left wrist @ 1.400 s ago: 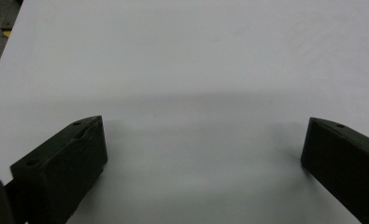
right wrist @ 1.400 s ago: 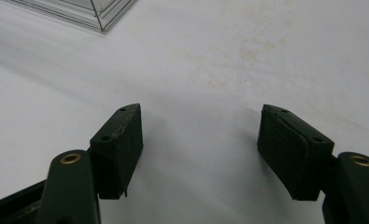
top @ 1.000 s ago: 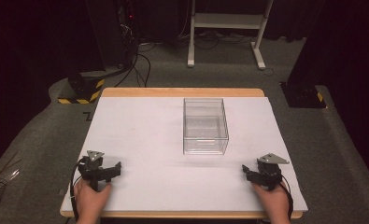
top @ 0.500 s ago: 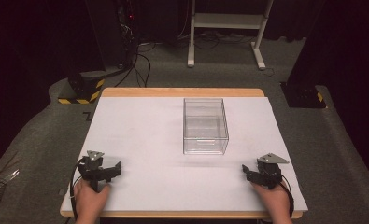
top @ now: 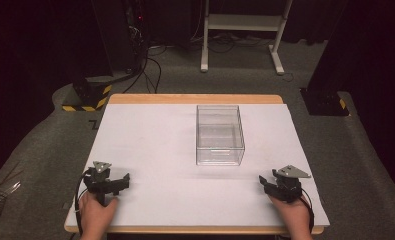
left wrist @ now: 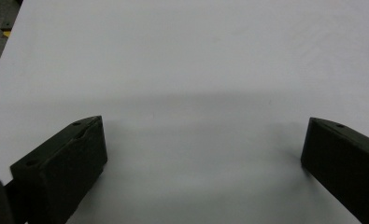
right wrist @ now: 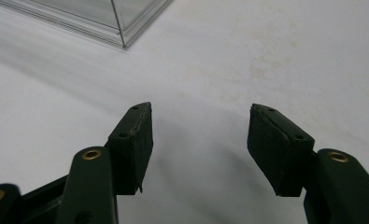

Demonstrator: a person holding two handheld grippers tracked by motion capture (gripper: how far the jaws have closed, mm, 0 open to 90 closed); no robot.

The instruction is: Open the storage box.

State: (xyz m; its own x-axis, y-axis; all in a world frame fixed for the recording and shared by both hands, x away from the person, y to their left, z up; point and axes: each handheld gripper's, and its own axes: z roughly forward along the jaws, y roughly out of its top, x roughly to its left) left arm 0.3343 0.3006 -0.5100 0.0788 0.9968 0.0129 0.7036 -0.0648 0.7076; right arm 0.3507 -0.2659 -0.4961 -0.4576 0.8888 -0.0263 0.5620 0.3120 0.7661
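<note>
Table [top: 150, 145] under your hands carries a white sheet with a wooden edge showing at the far and near sides. A clear plastic box [top: 219, 134] stands upright on it, a little right of the middle and well ahead of both your hands; it looks empty, open at the top as far as the high view tells.

Your left tongs [top: 116, 182] rest near the near-left corner of the table, held in your left hand [top: 96, 216]. In the left gripper view [left wrist: 203, 154] their jaws stand spread wide, with bare white surface between them and nothing pinched.

Your right tongs [top: 265, 183] sit near the near-right corner, held in your right hand [top: 294, 216], well apart from the left pair. In the right gripper view [right wrist: 200, 135] the jaws are spread too, gripping nothing, and one bottom corner of the clear plastic box [right wrist: 102, 21] shows at the upper left, ahead of the jaws and apart from them. Faint yellowish stains mark the sheet beyond the right jaw.

Beyond the table, on the grey floor, you have a white metal stand [top: 245, 30] and dark cables [top: 150, 65].
</note>
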